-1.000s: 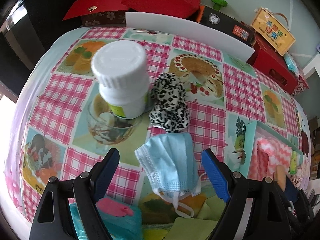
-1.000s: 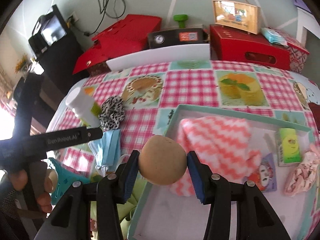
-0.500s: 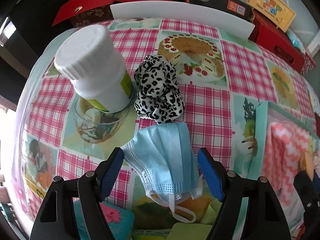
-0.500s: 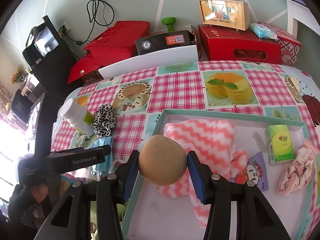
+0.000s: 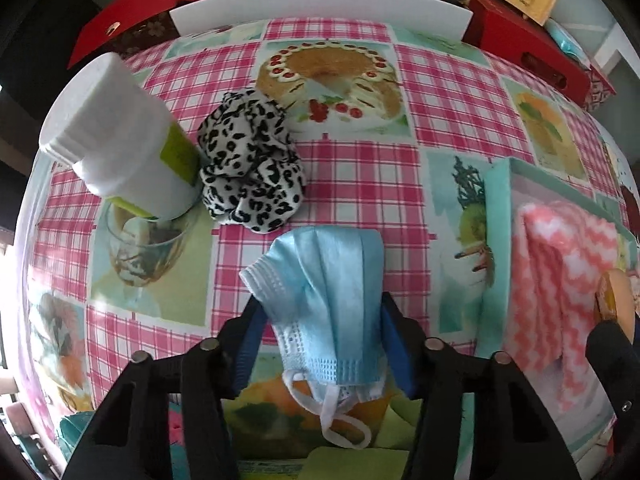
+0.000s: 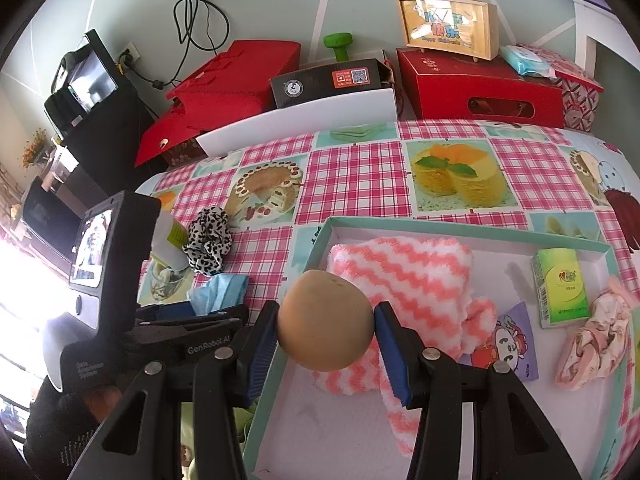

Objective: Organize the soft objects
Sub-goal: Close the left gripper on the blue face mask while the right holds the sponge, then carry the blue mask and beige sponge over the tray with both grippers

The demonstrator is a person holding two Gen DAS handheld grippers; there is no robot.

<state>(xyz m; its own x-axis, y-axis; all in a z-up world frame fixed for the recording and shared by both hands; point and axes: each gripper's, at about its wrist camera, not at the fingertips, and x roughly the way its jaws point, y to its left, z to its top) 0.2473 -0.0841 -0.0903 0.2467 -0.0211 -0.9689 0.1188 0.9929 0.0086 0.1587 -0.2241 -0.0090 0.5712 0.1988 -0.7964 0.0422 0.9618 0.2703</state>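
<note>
Between the blue-padded fingers of the left gripper [image 5: 322,338] lies a pale blue pleated face mask [image 5: 324,300], crumpled and folded on itself, on the pink-checked table [image 5: 360,168] with its cake pictures; the fingers are closing, and both pads sit right against the mask's sides, though a firm squeeze cannot be made out. Its long axis runs away from the camera towards the far edge of the table, the white ear loops [image 5: 340,412] trailing at the near end and the folded smooth edge at the far end. Just beyond it sits a black-and-white leopard-print fabric scrunchie [image 5: 250,168], bunched up and touching a white plastic bottle with a green label [image 5: 120,152]. To the right stands a shallow teal-rimmed white tray [image 6: 460,226] holding a coral-and-white zigzag fluffy cloth [image 6: 404,276], a small green tissue pack [image 6: 562,288], a purple cartoon card [image 6: 508,344] and a crumpled pink floral fabric piece [image 6: 596,340]. Over the tray's near left corner the right gripper [image 6: 326,330] has its fingers clamped on a round tan foam ball [image 6: 326,330], which bulges slightly between the pads
</note>
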